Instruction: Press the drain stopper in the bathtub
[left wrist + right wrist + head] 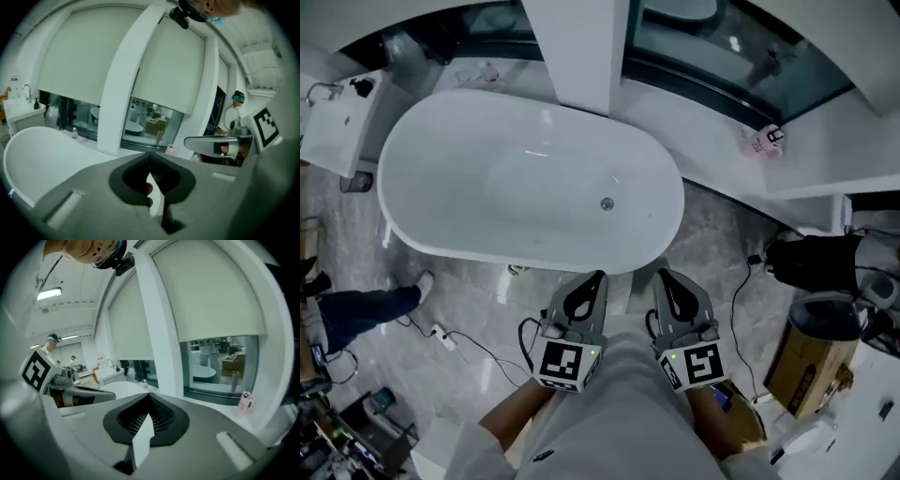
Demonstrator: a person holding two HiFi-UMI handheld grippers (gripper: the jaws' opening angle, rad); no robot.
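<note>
**A:** Where's the thing we have to press?

**B:** The small round metal drain stopper (607, 203) sits in the floor of the white oval bathtub (412, 220), right of the basin's middle, towards the end nearest the person. Nothing is touching it.

**A:** And the tools?

**B:** The left hand-held gripper (598, 276) and the right hand-held gripper (662, 274) are held side by side, close to the body. Their tips point at the tub's near rim, outside the basin and well apart from the stopper. On both, the jaws are closed tip to tip and hold nothing.

**A:** So the reach hasn't begun. What worries you?

**B:** Mostly the aim. The stopper is a small target low in a deep, glossy basin. I'd expect a closed tip that lands off-centre to skid onto the enamel, or to tilt the stopper so it doesn't latch. Either gripper has to go over the rim and down. Coming in too flat could knock the gripper body against the rim.

**A:** Anything underfoot?

**B:** A thin black cable (478, 352) trails across the grey marble floor (712, 234) by the person's feet. A step closer to lean in could snag it.
</note>
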